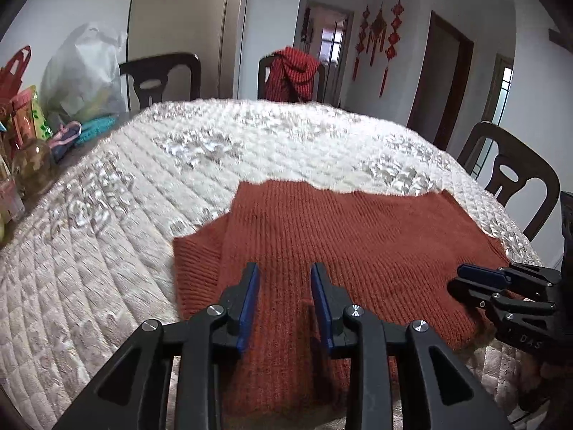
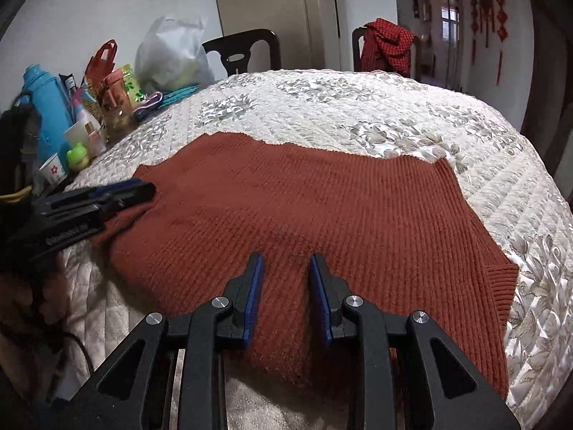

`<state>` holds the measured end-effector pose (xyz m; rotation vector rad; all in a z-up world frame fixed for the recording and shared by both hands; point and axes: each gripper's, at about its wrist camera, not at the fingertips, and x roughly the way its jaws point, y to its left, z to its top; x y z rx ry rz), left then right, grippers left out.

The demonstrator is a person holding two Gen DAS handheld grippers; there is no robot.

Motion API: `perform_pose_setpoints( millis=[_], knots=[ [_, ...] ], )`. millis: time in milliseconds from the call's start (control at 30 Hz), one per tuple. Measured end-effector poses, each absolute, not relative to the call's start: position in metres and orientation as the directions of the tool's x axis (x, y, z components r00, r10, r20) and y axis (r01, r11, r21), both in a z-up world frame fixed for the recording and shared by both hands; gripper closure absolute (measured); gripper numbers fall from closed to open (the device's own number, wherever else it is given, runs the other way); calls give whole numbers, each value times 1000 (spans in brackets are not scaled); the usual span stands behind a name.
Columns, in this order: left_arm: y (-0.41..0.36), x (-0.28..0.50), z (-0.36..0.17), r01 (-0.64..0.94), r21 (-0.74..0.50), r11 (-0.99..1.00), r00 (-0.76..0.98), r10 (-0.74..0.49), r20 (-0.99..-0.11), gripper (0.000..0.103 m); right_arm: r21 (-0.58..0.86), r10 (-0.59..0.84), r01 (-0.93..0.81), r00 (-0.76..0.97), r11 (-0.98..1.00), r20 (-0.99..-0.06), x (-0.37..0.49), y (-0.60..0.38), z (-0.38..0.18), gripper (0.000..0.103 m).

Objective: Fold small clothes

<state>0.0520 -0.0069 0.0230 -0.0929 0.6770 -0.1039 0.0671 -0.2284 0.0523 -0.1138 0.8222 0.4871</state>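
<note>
A rust-red ribbed knit sweater [image 2: 322, 208] lies spread flat on the quilted tablecloth [image 1: 107, 251], along the near edge of the table, its nearest hem hanging a little over that edge. One sleeve looks already turned in over the body on the left side, while the ribbed cuff or hem at the near right corner [image 2: 501, 286] still juts out, so the fold seems partly done. Laid flat and close to the edge, the garment is within easy reach of both tools.

The left gripper [image 1: 284, 301] hangs over the near left part of the sweater, jaws parted by a moderate gap and holding nothing. The right gripper [image 2: 286, 294] sits over the near middle in the same way, half-open and empty. Both look poised to pinch the near hem and carry it toward the far edge.

At the far left edge stand a blue thermos [image 2: 46, 114], bottles and a white plastic bag [image 2: 172, 57], well apart from the sweater. Dark chairs ring the table; one [image 1: 292, 75] carries a red checked garment.
</note>
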Motion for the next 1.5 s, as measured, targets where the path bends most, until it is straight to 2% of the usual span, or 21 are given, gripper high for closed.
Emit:
perform_pose_setpoints(
  millis=[133, 333, 433, 500, 933, 1033, 1167, 1200, 1267, 1400, 1500],
  knots=[
    [-3, 58, 13, 44, -109, 993, 741, -105, -663, 71, 86, 380, -467, 585, 880, -717, 60, -223, 61, 76],
    [-12, 59, 11, 47, -49, 998, 741, -67, -668, 68, 64, 398, -510, 579, 858, -711, 67, -202, 65, 79],
    [-10, 59, 11, 50, -54, 997, 740, -73, -669, 67, 63, 382, -509, 554, 859, -740, 79, -194, 52, 83],
    [-9, 59, 11, 51, -61, 997, 740, -79, -668, 67, 98, 401, -499, 548, 861, -734, 83, -197, 55, 84],
    [-9, 58, 11, 50, -51, 997, 741, -71, -668, 67, 64, 410, -539, 552, 840, -726, 52, -197, 60, 87],
    [-8, 58, 11, 49, -65, 997, 741, -80, -667, 67, 42, 404, -552, 553, 833, -729, 46, -196, 53, 87],
    [6, 55, 16, 34, -155, 987, 755, -128, -643, 66, 72, 429, -555, 546, 828, -720, 48, -200, 51, 87],
    [10, 54, 19, 27, -170, 985, 762, -130, -634, 65, 65, 427, -560, 546, 826, -721, 49, -199, 50, 87],
    [18, 52, 23, 0, -173, 985, 777, -109, -620, 50, 46, 419, -563, 554, 825, -720, 47, -196, 50, 87],
    [35, 59, 24, -44, -207, 977, 772, -98, -628, 48, 31, 412, -562, 565, 826, -715, 44, -195, 49, 87],
    [38, 70, 16, -55, -208, 977, 734, -102, -672, 48, 51, 424, -562, 557, 826, -714, 46, -197, 49, 87]
  ],
)
